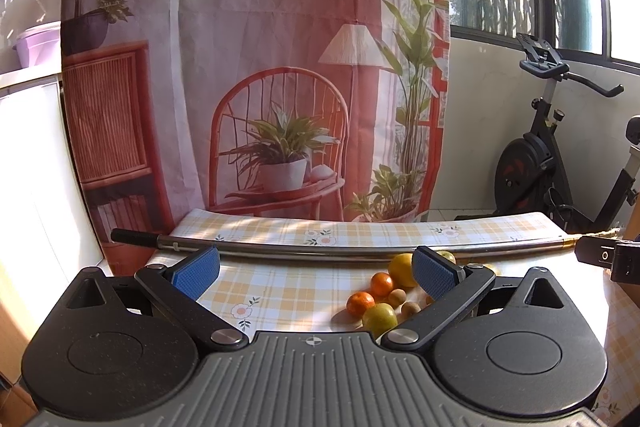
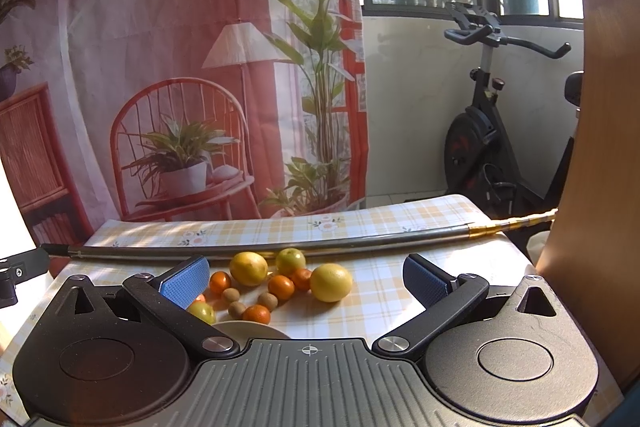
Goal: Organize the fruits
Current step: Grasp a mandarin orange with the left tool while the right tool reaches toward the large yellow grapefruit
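Observation:
Loose fruit lies on a checked tablecloth [image 2: 380, 303]: two yellow lemons [image 2: 331, 282] [image 2: 248, 268], green apples [image 2: 291, 261] [image 2: 202, 311], several small oranges [image 2: 281, 286] and small brown longans [image 2: 267, 300]. A pale plate rim [image 2: 248, 329] shows just in front of the pile. My right gripper [image 2: 306, 281] is open and empty, hovering right before the fruit. My left gripper [image 1: 316, 273] is also open and empty; the same pile, with an orange [image 1: 360, 303] and a green apple [image 1: 379, 318], sits by its right finger.
A long metal pole [image 2: 280, 247] with a black handle lies across the table behind the fruit. A printed backdrop curtain [image 1: 280, 67] hangs behind the table. An exercise bike [image 2: 488, 131] stands at the right by the window. A wooden board [image 2: 600, 147] blocks the far right.

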`<state>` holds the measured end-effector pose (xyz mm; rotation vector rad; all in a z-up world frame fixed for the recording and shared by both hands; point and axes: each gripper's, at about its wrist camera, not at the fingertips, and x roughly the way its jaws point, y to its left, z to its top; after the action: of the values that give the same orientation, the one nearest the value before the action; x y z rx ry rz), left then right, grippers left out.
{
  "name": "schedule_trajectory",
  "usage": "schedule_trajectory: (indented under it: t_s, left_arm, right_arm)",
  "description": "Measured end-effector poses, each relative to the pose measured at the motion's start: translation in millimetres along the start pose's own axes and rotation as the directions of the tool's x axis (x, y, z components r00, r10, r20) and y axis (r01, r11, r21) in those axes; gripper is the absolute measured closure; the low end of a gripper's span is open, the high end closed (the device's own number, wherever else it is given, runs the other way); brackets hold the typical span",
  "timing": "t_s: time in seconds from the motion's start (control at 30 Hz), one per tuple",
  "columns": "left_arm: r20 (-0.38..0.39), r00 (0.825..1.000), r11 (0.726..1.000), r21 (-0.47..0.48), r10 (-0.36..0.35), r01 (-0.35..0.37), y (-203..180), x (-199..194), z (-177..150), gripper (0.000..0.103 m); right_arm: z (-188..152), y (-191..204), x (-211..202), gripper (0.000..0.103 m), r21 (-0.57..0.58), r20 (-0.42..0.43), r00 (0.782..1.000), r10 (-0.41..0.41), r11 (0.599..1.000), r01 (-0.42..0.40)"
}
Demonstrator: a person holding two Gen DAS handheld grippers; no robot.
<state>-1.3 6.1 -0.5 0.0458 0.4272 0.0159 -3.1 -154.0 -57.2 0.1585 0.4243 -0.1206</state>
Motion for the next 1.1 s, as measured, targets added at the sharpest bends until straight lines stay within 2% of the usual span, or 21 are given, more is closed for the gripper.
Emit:
schedule_trajectory:
  t_s: [0.4,0.77,0.87,1.1]
  left_arm:
    - [-0.105,0.994,1.0,0.001,-0.003,0.003,6.8,30.6,-10.3,0.0]
    - [-0.215,0.976,0.999,-0.018,-0.035,0.032,12.0,74.1,-25.0,0.0]
    - [-0.232,0.971,0.998,-0.035,-0.05,0.043,14.7,87.5,-25.7,0.001]
    - [-0.27,0.962,0.999,-0.024,-0.029,0.023,16.1,115.0,-12.0,0.001]
  right_arm:
    - [-15.6,-6.8,39.6,0.0,0.022,-0.086,0.996,0.005,1.0,-0.003]
    - [-28.4,-14.4,75.8,0.0,0.02,-0.146,0.989,0.009,1.0,-0.006]
    - [-30.2,-15.9,85.5,0.0,0.023,-0.156,0.988,0.011,1.0,-0.007]
    - [-22.2,-18.4,107.1,0.0,0.019,-0.175,0.984,0.013,1.0,-0.009]
